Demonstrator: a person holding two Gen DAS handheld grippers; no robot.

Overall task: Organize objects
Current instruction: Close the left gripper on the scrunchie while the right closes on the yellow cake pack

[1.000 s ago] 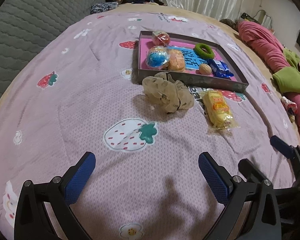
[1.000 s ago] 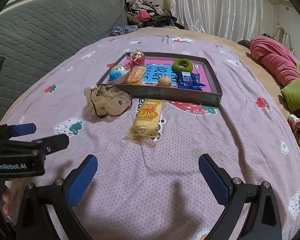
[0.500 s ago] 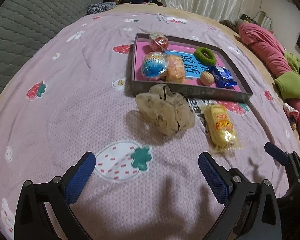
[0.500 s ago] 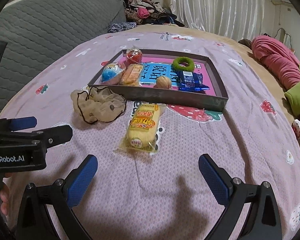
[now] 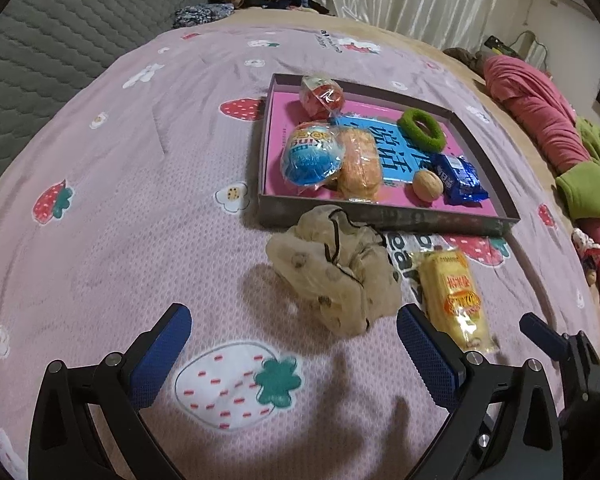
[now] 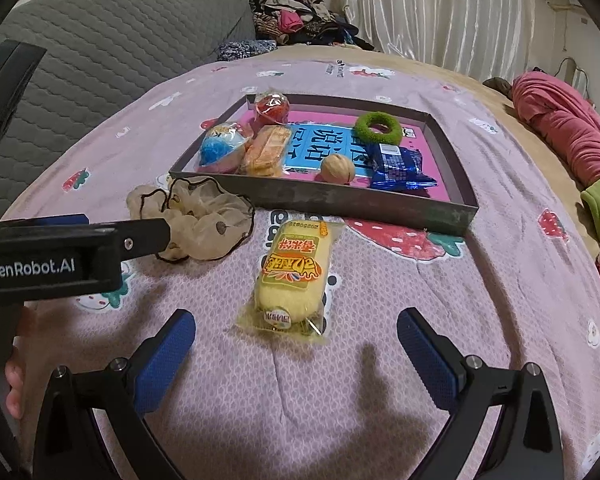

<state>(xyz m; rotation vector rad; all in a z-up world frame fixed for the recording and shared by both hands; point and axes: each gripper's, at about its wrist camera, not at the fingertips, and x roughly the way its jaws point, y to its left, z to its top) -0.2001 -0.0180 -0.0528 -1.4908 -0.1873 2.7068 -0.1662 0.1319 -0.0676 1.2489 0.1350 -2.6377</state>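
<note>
Bedspread (image 5: 140, 184), pink-lilac, printed with strawberries and flowers, covering the whole work surface. Headboard (image 6: 112, 48), grey quilted, at far left. Heap of mixed clothing (image 6: 300, 20) at the far end of the bed. Pale pleated curtain (image 6: 440, 8) behind. Pink bedding roll (image 5: 540, 112) with green fabric (image 5: 592, 192) along the right edge.

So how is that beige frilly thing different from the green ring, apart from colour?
The beige scrunchie lies crumpled on the bedspread, outside the tray; the green ring lies flat inside it, by the far wall. The scrunchie is sheer, dotted and dark-edged; the ring is fuzzy and plain. The scrunchie spreads wider. Both look soft.
</note>
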